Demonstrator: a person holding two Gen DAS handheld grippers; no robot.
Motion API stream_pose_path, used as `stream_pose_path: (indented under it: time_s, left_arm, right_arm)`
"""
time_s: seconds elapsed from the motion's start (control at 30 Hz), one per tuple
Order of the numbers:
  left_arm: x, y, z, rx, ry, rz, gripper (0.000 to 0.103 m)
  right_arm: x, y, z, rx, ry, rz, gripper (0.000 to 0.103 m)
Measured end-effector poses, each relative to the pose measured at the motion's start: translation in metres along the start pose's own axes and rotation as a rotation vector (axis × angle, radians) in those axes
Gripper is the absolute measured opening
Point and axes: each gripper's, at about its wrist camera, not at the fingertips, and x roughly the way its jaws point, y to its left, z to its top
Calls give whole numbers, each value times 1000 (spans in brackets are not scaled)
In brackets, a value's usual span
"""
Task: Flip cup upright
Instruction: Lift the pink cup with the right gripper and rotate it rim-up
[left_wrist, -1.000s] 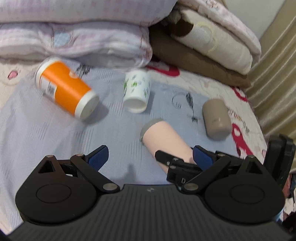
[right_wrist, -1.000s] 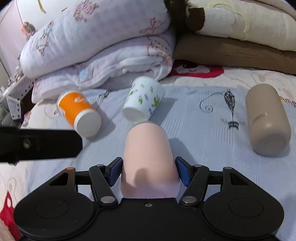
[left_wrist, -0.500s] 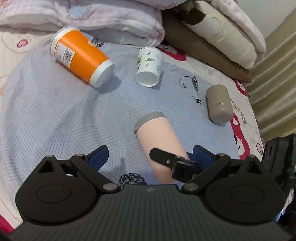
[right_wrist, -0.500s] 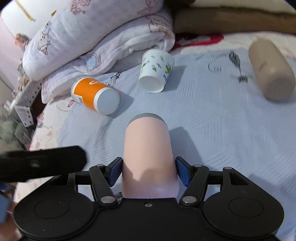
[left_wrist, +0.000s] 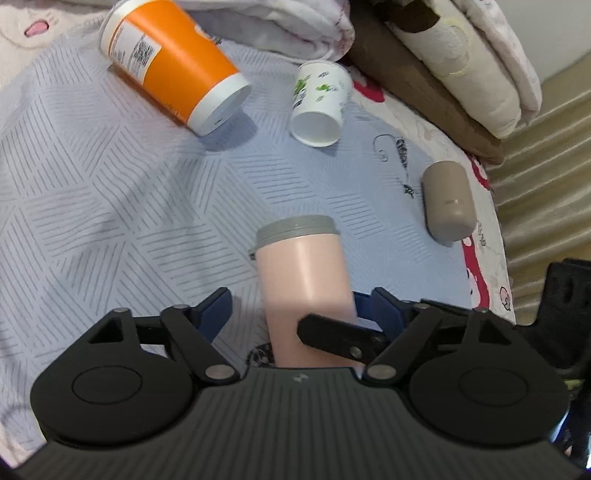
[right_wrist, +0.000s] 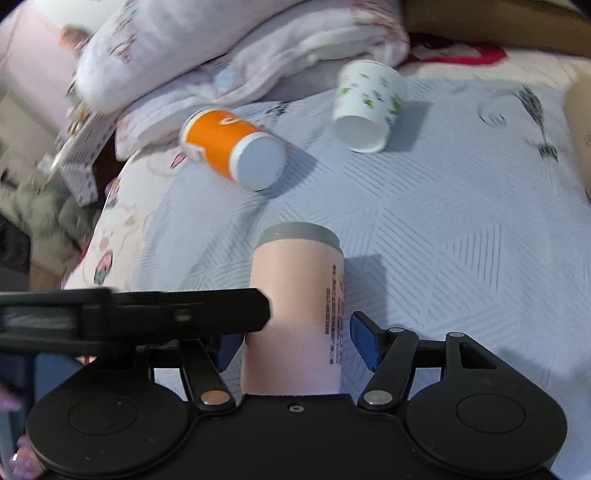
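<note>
Now higher: pink cup (right_wrist: 295, 306) in right tool (right_wrist: 295, 341).

I see my right gripper (right_wrist: 297, 339) clamped on the pink cup (right_wrist: 295, 314), its grey lid end pointing away from me. My left gripper (right_wrist: 177, 314) reaches in from the left, its finger touching the cup. Toward the bedspread's (right_wrist: 461, 229) far edge, an orange cup (right_wrist: 225, 146) and a white cup (right_wrist: 367, 105) lie tipped.
</note>
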Motion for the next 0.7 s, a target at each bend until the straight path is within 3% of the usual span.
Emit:
stream_pose_path:
  time_s: [0.1, 0.17, 0.4, 0.7]
  left_arm:
    - [10, 11, 3, -31, 32, -30, 67]
    - [15, 17, 3, -56, 51, -96, 57]
    - [18, 12, 4, -4, 48, -136, 58]
    - [2, -18, 0, 275, -79, -91, 58]
  right_arm:
    - [7, 2, 3, -43, 32, 16, 69]
    - [13, 1, 4, -56, 58, 23, 69]
    - [12, 3, 2, -124, 50, -3, 71]
    - [3, 23, 0, -305, -62, -104, 71]
